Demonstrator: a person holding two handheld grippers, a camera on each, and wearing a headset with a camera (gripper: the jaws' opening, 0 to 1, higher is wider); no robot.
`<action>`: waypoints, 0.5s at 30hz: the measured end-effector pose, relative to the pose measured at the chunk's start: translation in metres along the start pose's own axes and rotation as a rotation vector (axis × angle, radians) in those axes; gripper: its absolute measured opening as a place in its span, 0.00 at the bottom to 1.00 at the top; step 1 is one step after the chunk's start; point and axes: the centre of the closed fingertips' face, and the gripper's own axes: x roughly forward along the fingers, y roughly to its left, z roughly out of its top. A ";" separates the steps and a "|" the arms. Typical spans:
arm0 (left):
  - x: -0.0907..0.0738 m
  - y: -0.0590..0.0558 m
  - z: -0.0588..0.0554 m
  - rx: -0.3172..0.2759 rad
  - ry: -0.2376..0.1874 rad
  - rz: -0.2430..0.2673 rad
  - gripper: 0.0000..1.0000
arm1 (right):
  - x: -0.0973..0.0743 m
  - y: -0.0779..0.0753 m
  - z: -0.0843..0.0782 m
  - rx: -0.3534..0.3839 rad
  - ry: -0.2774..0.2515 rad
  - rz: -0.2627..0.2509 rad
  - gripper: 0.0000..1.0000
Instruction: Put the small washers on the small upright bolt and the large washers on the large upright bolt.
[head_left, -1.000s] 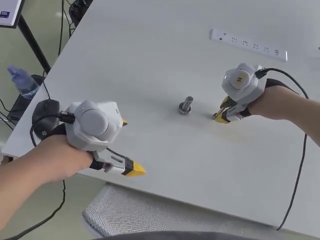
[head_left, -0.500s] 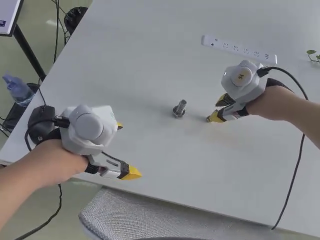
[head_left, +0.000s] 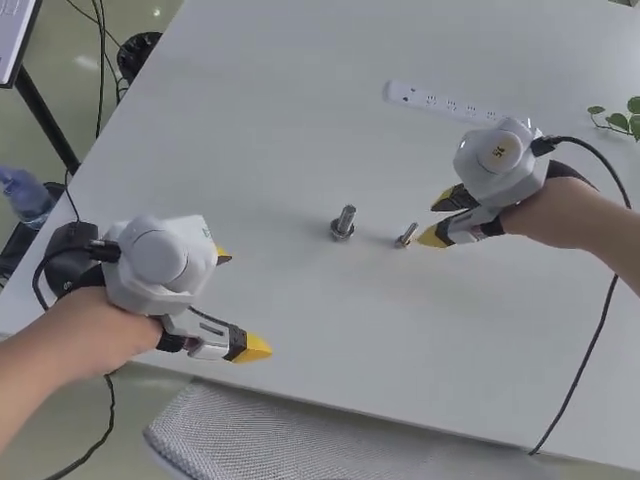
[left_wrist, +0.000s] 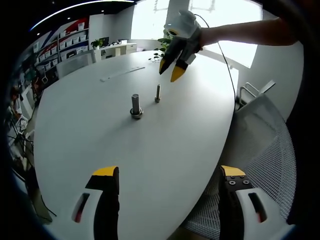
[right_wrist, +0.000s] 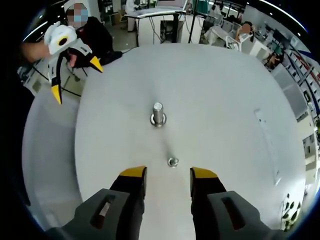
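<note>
Large bolt (head_left: 343, 223): upright, frame centre.
Small bolt (head_left: 406, 236): upright, just right.
Left hand-held gripper (head_left: 237, 302): wide, empty, lower left.
Right hand-held gripper (head_left: 436, 220): narrow, empty, beside small bolt.

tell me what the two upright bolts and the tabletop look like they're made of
Large bolt: looks like bare steel, silver-grey with bright glints on its shank. Small bolt: likely the same plain metal, grey and slightly shiny, though too small to be sure. Tabletop: smooth matte white, probably laminate or painted board, since only soft, diffuse reflections show.
</note>
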 end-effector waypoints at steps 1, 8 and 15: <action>0.000 0.000 0.001 -0.004 -0.002 0.003 0.82 | -0.003 0.001 0.000 0.016 -0.018 -0.001 0.37; -0.002 -0.001 0.006 -0.011 -0.029 0.015 0.83 | -0.018 0.011 -0.002 0.082 -0.126 -0.026 0.40; -0.004 -0.005 0.012 -0.016 -0.038 0.019 0.83 | -0.043 0.023 0.006 0.176 -0.259 -0.029 0.45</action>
